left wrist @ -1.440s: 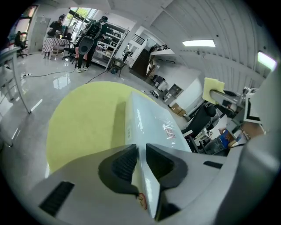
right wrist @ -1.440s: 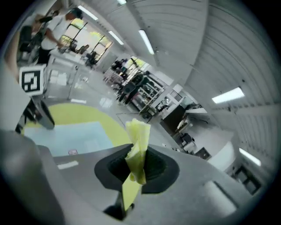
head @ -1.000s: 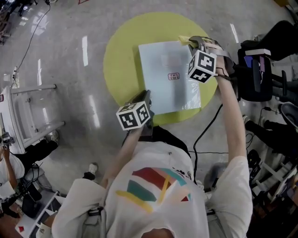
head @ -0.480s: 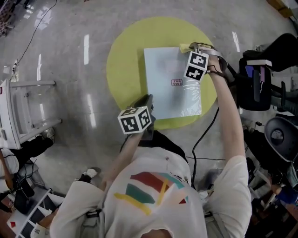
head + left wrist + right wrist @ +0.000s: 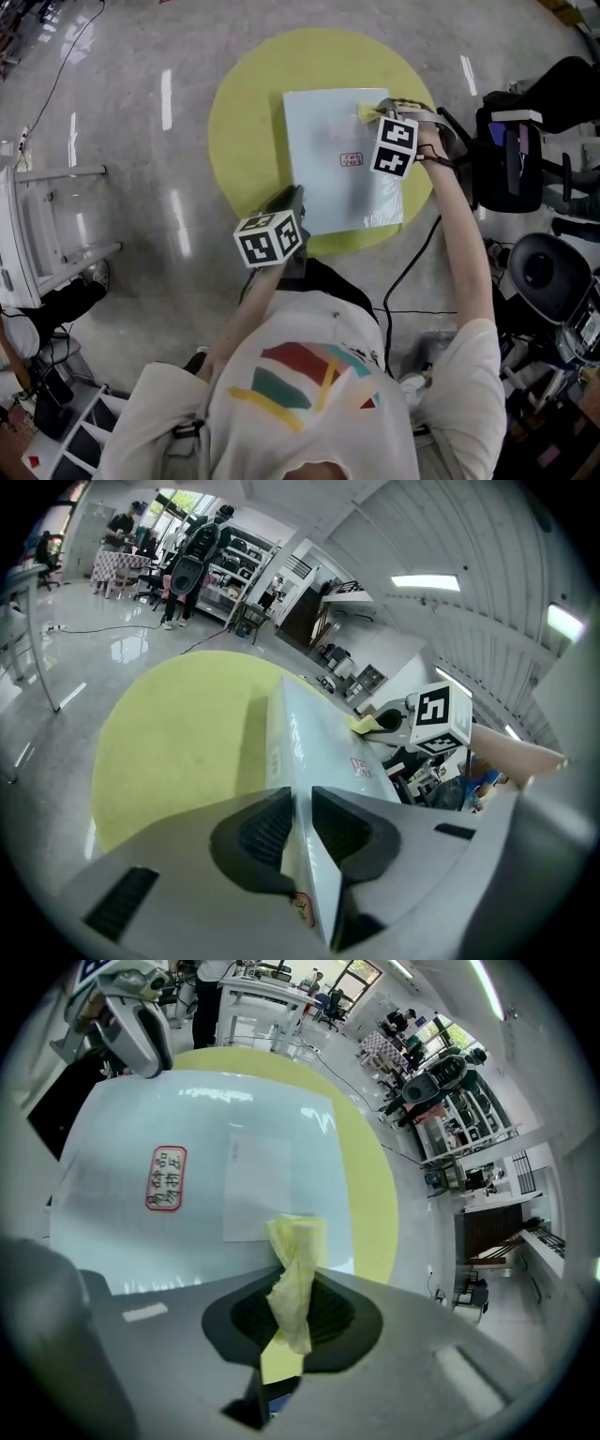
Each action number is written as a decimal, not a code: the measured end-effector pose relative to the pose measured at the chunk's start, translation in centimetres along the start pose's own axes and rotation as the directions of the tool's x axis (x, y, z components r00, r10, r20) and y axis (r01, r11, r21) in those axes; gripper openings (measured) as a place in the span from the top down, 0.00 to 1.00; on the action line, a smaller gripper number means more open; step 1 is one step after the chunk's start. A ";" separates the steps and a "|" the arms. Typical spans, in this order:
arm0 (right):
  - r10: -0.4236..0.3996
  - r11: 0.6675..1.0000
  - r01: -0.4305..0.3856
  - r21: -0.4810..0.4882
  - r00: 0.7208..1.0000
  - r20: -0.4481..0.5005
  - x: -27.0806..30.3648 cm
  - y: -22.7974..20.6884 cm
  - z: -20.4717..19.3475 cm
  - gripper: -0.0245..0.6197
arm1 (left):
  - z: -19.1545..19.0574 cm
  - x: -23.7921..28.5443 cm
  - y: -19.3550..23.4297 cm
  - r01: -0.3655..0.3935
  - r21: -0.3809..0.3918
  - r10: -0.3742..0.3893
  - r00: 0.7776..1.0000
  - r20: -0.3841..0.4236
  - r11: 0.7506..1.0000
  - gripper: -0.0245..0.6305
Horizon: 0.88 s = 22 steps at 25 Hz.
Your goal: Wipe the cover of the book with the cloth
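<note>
A round yellow table (image 5: 244,122) on a glossy floor carries the pale book (image 5: 328,178). The left gripper (image 5: 298,829) is clamped on the book's near edge. The right gripper (image 5: 292,1314) is clenched on the yellow cloth (image 5: 294,1258), which hangs just ahead of its jaws over the cover. The wiping stroke appears due (contact unconfirmed); next, press down and drag across. The red-bordered stamp (image 5: 166,1177) beyond the cloth is illegible.

The book (image 5: 333,192) gleams glossy, the cloth (image 5: 292,1269) looks soft, the yellow table (image 5: 248,122) seemingly matt.
</note>
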State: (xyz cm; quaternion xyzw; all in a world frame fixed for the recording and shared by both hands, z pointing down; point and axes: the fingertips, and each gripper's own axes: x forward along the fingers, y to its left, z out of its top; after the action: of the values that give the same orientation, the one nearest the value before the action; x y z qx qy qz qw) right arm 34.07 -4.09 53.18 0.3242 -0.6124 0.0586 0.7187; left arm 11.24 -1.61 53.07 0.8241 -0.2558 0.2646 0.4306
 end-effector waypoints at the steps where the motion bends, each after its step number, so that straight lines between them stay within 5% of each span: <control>1: 0.006 1.000 -0.006 0.005 1.000 0.002 -0.3 0.7 -0.1 0.92 | 0.0 0.0 0.0 0.004 0.001 -0.004 1.000 -0.002 1.000 0.85; 22: 0.136 0.982 -0.139 0.124 0.990 0.035 -6.8 16.7 -0.4 0.92 | 0.2 0.1 -0.1 0.025 0.046 -0.024 0.999 -0.021 0.999 0.85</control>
State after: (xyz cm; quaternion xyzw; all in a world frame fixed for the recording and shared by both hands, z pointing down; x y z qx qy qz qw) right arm 24.76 11.30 53.48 0.3267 -0.6378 0.1426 0.6828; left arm 11.43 -1.77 53.03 0.8342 -0.2351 0.2735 0.4172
